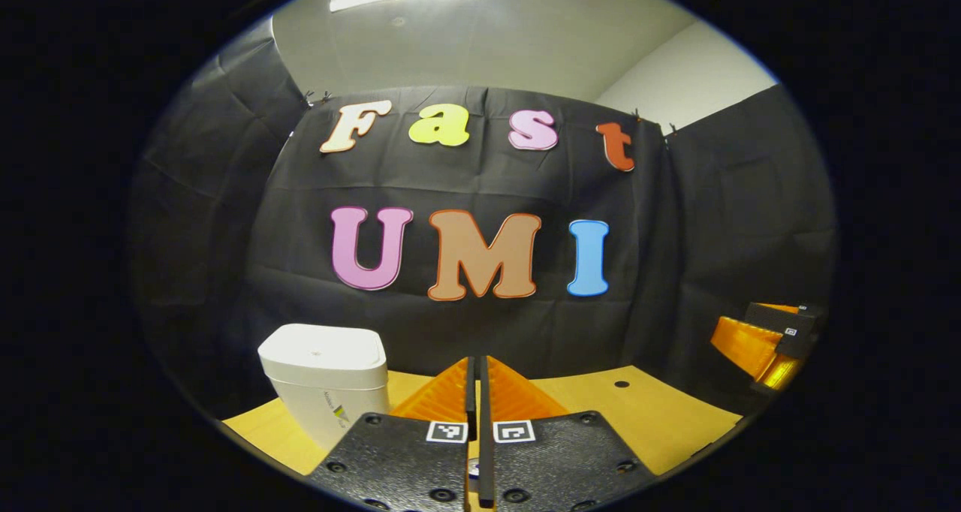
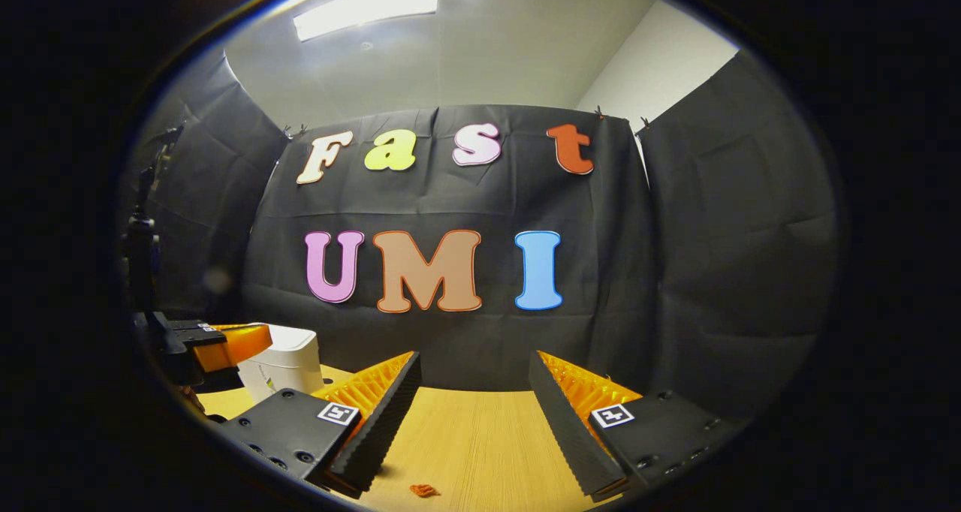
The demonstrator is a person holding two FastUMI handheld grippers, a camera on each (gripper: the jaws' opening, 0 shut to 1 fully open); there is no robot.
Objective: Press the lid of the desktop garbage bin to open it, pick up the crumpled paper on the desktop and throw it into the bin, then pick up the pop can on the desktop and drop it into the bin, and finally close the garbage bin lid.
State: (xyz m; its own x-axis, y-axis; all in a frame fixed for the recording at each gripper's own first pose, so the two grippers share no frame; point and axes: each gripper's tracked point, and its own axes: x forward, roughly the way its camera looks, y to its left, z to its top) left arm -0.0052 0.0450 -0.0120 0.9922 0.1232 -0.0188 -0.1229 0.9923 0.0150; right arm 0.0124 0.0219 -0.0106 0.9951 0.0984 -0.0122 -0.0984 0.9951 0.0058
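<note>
Left gripper [image 1: 476,392], seen in the left gripper view: two fingers pressed flat together along their length, nothing between them. Its lower body is cut off by the edge of the view.

Right gripper [image 2: 473,399], seen in the right gripper view: fingers spread wide apart, bare wooden desktop [image 2: 465,437] between them, nothing held. The same gripper appears far right in the left gripper view [image 1: 773,339], partly cut off; its fingers cannot be made out there. The left gripper appears at the far left of the right gripper view [image 2: 218,347], dark and partly cut off.

Count: one small white plastic garbage bin with rounded corners [image 1: 326,380]. It stands upright on the desktop at the back left, near the black cloth wall [image 1: 713,234], just left of the left gripper's fingers. Lid lies flat on top, closed. A small mark shows on its front face; too small to read. Its base is hidden behind the gripper body. In the right gripper view the bin [image 2: 289,362] is half hidden behind the left gripper.

One small orange scrap [image 2: 424,489] lies on the desktop near the bottom edge, between the right gripper's fingers; what it is cannot be told.

One dark hole [image 1: 622,384] shows in the desktop to the right.
</note>
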